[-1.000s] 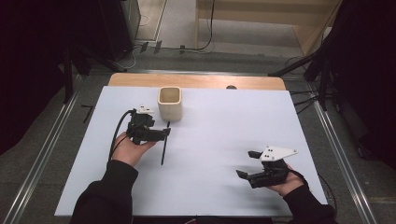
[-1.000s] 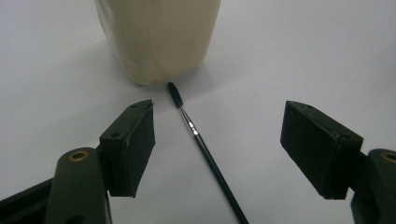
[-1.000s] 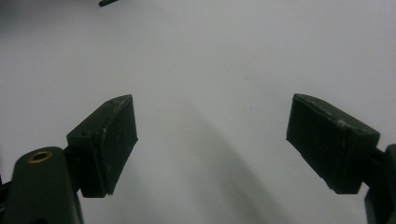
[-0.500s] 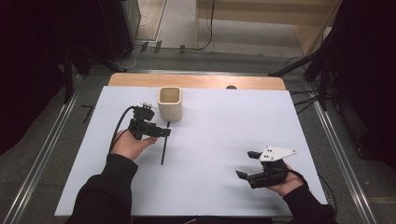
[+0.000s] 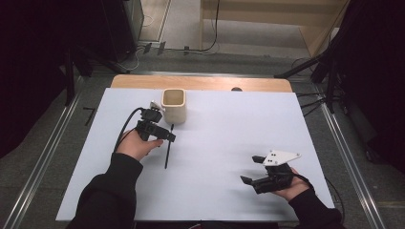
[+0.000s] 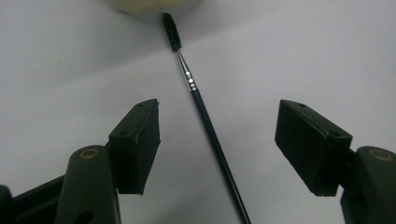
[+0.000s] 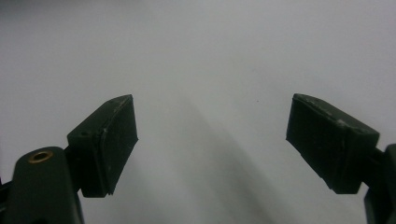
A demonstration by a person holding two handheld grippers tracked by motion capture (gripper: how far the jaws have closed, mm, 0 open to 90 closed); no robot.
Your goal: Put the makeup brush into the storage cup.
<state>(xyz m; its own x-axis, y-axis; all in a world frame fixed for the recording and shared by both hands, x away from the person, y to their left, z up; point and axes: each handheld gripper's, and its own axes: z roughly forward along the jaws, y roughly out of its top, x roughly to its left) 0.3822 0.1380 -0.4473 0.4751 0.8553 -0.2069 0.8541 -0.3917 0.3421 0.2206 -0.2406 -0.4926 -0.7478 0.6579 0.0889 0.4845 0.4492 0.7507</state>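
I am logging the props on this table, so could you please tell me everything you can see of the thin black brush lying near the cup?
The thin black brush with a spiral bristle head lies flat on the white table sheet. It has a short, dark, bristly tip, then a small shiny metal collar, then a long, slender, dark handle. Its bristle end points at the cream, square-rimmed cup and lies close to its base. The open left tool straddles the handle, with neither jaw touching it.

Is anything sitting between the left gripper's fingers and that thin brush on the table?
Nothing visible. The left gripper is open with the brush lying flat on the white table between its fingers, bristle end by the cup. Only bare surface lies around the handle.
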